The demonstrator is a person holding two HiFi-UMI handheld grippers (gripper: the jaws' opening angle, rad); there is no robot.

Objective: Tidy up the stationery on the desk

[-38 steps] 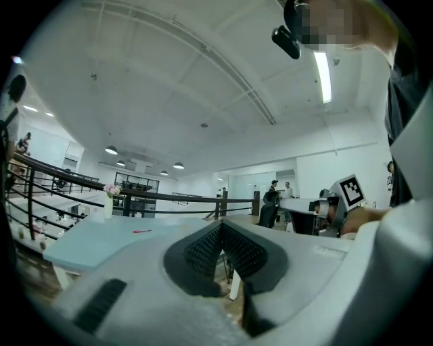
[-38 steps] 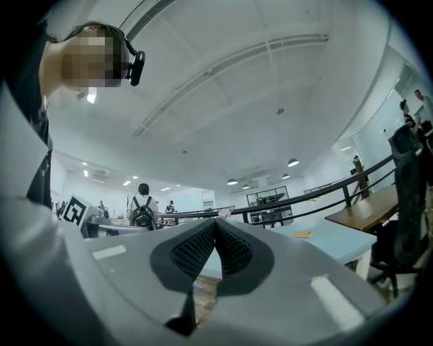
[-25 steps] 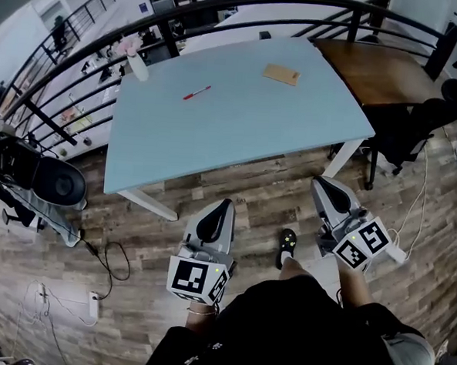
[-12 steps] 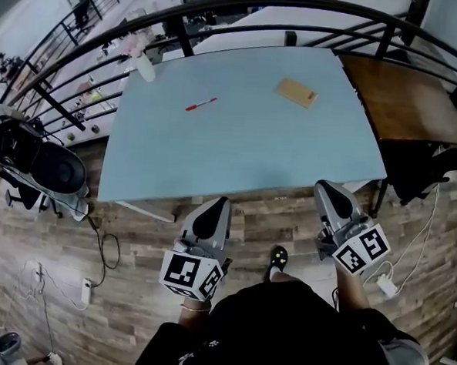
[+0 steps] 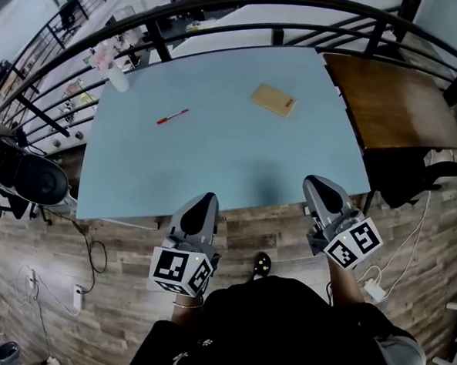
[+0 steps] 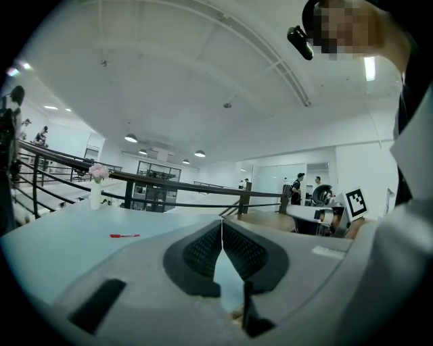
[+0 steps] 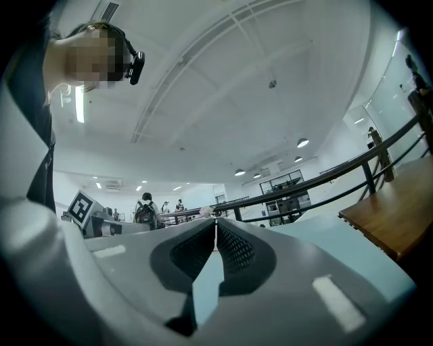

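**A:** State of the left gripper (image 5: 202,203)?

**B:** Pressed together, pad against pad, nothing pinched. Held about level, tip at the near edge of the pale blue rectangular tabletop (image 5: 214,161).

**A:** And the right gripper (image 5: 316,183)?

**B:** Likewise closed tight and empty. Tip at the same near edge, closer to the right-hand corner.

**A:** Whereabouts of the stationery?

**B:** Slim red pen (image 5: 172,116) lying flat on the tabletop, ahead of the left gripper and off to its left, well apart from it. Flat tan rectangular notebook (image 5: 273,100) farther in, ahead of the gap between the two grippers, nearer the right gripper's line, well apart from both.

**A:** Pen and notebook touching?

**B:** No, well apart, with bare tabletop between.

**A:** Anything else ahead of the tools?

**B:** White vase of pink flowers (image 5: 115,74) at the far left corner, beyond the pen as seen from the left gripper. Dark brown wooden table (image 5: 395,103) ahead and to the right of the right gripper, just beside the blue tabletop. Black metal railing (image 5: 224,4) curving past the far edge.

**A:** And behind them?

**B:** Grey-brown plank floor (image 5: 125,233) below. Black shoe with yellow-green dots (image 5: 261,263) between the two grippers, a little behind their tips.
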